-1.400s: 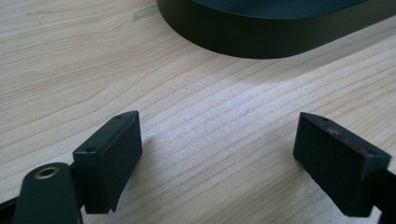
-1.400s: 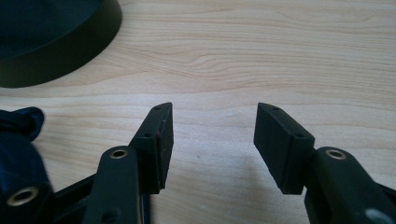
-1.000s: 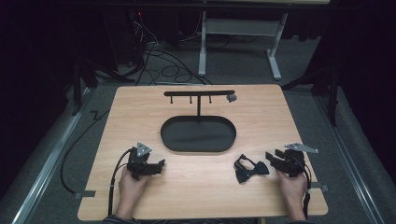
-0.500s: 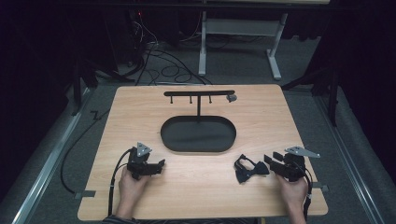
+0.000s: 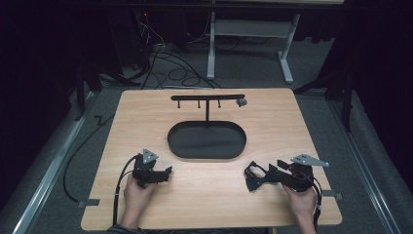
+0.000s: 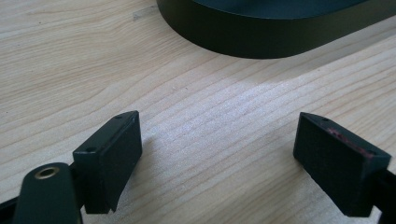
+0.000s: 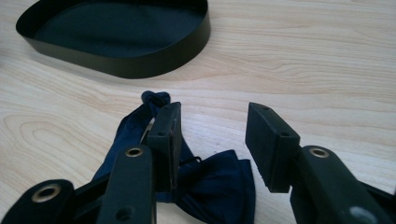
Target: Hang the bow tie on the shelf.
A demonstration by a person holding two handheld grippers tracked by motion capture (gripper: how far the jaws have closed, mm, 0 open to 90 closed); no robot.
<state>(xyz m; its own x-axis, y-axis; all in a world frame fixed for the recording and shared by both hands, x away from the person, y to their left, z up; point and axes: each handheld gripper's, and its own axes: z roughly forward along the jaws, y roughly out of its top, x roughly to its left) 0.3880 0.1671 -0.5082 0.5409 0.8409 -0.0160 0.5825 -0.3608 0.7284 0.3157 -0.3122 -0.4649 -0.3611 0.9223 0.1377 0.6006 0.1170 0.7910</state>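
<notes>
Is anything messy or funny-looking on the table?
A little. A dark bow tie lies crumpled on the bare wood under the right tool, not on the hook stand or in the black oval tray. Nothing looks spilled or broken.

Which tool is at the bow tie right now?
The right tool: its open jaws sit over the dark bow tie. The left tool has bare table between its jaws.

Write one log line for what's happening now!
left tongs: open, over bare table | right tongs: open, at bow tie | tray: empty
</notes>
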